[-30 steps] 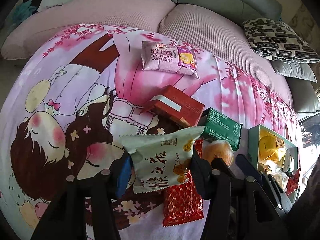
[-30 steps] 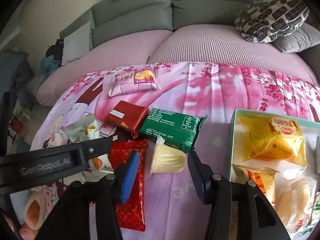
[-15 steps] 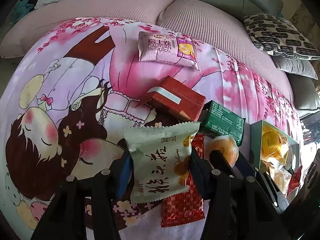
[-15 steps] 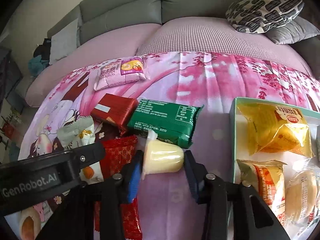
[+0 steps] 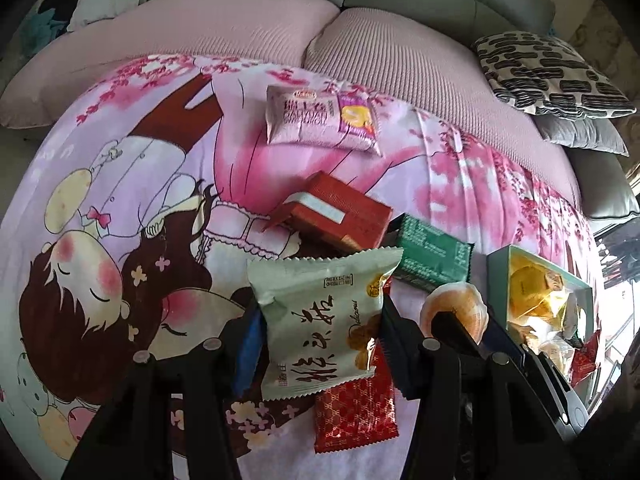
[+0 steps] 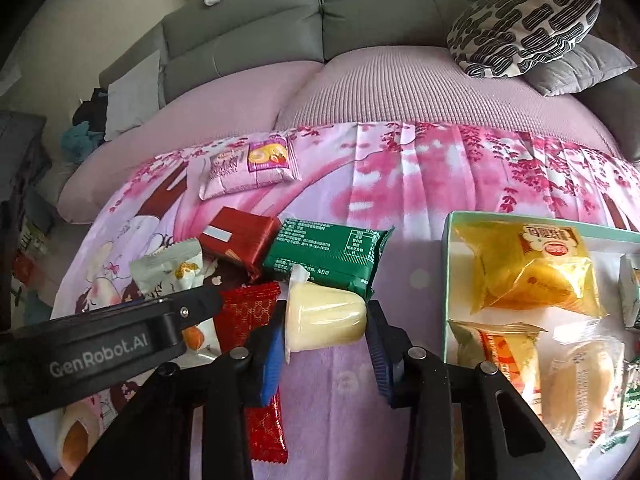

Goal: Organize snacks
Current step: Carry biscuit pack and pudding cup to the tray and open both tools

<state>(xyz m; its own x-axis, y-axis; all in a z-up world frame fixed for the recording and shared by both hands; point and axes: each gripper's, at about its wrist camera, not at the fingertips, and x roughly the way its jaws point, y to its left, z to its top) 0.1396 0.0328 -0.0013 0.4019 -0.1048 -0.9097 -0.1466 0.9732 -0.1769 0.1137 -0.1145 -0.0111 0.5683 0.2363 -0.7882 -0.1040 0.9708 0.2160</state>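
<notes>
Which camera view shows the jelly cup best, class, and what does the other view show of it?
The right wrist view: the jelly cup lies side-on, unobstructed, between the right gripper fingers. The left wrist view shows only its orange-tinted end, partly behind gripper parts.

blanket (image 5: 120, 184): pink and purple, with flowers and a cartoon girl
snack bag (image 5: 320, 320): pale green, black writing
jelly cup (image 6: 326, 318): pale yellow
flat packet (image 6: 328, 254): dark green
wrapper (image 5: 356, 408): red with a gold pattern
box (image 6: 450, 272): light green rim
pillow (image 6: 520, 28): black and white stripes
couch (image 6: 360, 20): grey
</notes>
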